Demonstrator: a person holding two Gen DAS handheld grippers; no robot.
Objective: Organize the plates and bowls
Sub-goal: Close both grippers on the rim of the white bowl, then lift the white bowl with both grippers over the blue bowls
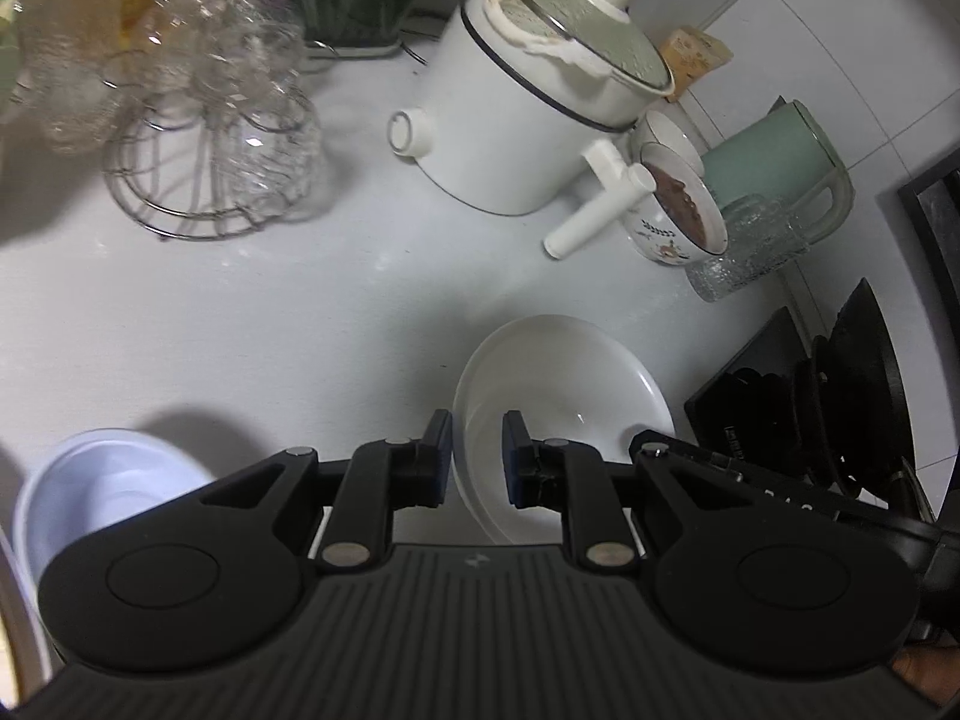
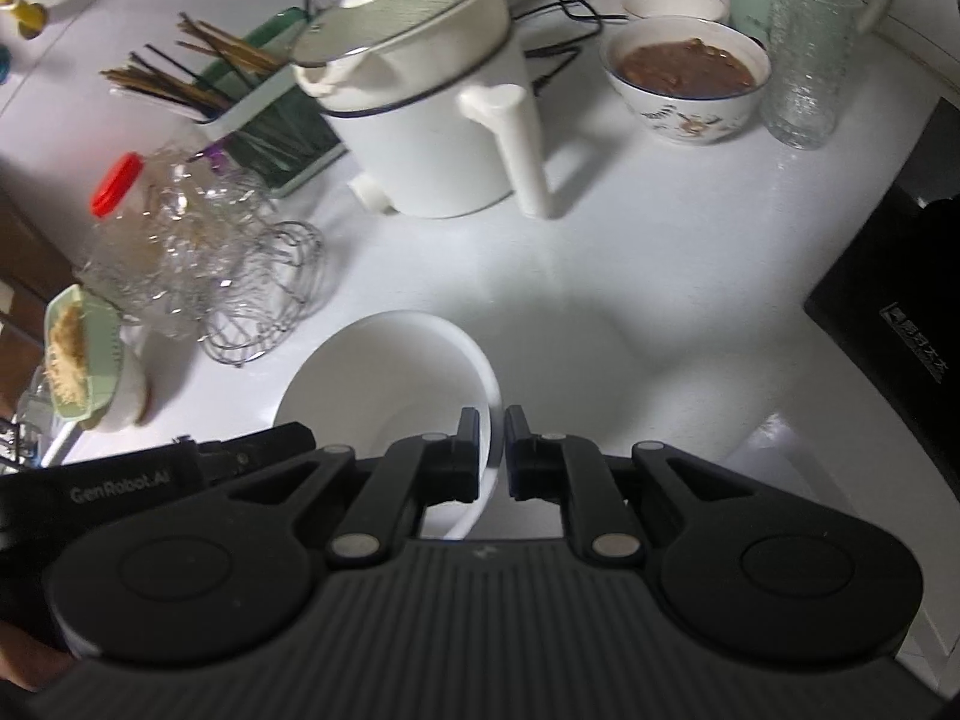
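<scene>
two grippers, one dish between them. biggest thing first: the white stone-look countertop (image 1: pixel 252 300) is crowded along the back and bare in the middle, which looks like the working space for sorting crockery. next in size, the white electric cooking pot with a glass lid and a long white handle (image 1: pixel 510 120) sits at the back of the counter, well apart from the action, handle pointing out towards us.

now the task's thing: the wide white shallow ceramic bowl (image 1: pixel 558 402) is gripped on two sides at once. the left gripper (image 1: pixel 477 456) has its blue-padded fingers (image 1: pixel 441 459) pinched over the near-left rim, one inside the bowl, one outside. the right gripper (image 2: pixel 492 450) is clamped the same way on the opposite rim, jaws drawn in tight on the thin wall. my read: two holds on a broad, smooth dish keep it from tipping, and the tilt of the bowl suggests it is off the counter, though i can't see its underside.

waiting at lower left, a smaller white plastic-looking bowl (image 1: pixel 102 486) sits alone, a likely stacking partner.

smaller still, the floral bowl of brown food (image 2: pixel 687 75) is parked beside the ribbed clear glass tumbler (image 2: pixel 807 60), sensibly left out of the sorting while full.
</scene>
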